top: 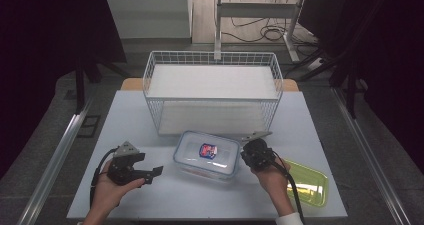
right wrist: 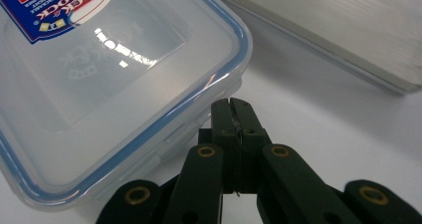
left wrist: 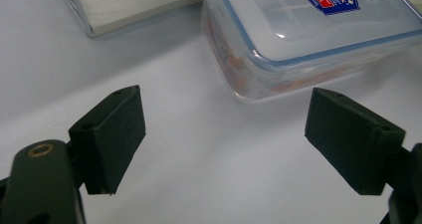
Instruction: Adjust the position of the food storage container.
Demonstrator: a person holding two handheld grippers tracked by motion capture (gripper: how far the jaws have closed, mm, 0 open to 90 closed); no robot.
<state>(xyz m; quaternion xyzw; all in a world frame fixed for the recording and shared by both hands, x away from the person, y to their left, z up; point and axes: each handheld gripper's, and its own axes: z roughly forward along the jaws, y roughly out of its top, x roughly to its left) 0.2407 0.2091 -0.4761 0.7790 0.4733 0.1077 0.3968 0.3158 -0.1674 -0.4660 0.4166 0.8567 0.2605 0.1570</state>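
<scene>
Clear lidded container [top: 206, 154] sits centre frame on the table [top: 125, 115], before the wire basket [top: 212, 92]. Right gripper [right wrist: 234, 107]: jaws fully closed, empty, tips at the container's side latch. Left gripper [left wrist: 224, 134]: jaws wide, empty, lower left. Judged best: press the latch squarely while the left steadies the box.

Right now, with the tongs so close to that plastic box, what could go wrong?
1. The right tongs are shut, tips at the side of the lidded box. A push might slide it instead of opening it, maybe toward the wire basket just behind.
2. The left tongs are open and not gripping, so nothing steadies the box.
3. The green tray lies by the right hand and could get bumped.
</scene>
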